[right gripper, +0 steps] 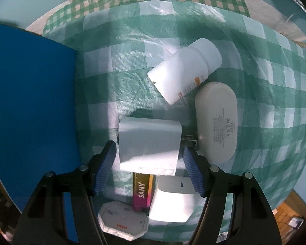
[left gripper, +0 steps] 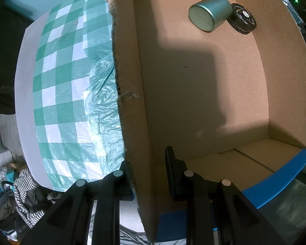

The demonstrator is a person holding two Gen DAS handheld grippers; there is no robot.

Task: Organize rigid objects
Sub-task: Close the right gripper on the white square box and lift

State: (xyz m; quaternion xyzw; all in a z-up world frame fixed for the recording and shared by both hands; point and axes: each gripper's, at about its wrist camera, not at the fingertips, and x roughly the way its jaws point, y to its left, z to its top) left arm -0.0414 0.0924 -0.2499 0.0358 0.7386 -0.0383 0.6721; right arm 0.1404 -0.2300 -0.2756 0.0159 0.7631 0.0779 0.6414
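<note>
Right tongs straddling the white plug-in charger, left tongs pinching the box wall.

The right gripper [right gripper: 148,161] stands part open, pads either side of the charger [right gripper: 149,145], not yet pressing; it looks light, hard and slick, best squeezed across its flat sides. The left gripper [left gripper: 146,175] is clamped tight on the cardboard box [left gripper: 130,122] wall.

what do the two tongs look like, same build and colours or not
Same build: black slotted linkage bars joined by round silver pins. The left tongs have black ribbed pads; the right tongs have blue ribbed pads. No cables, markings or sleeves show.
</note>
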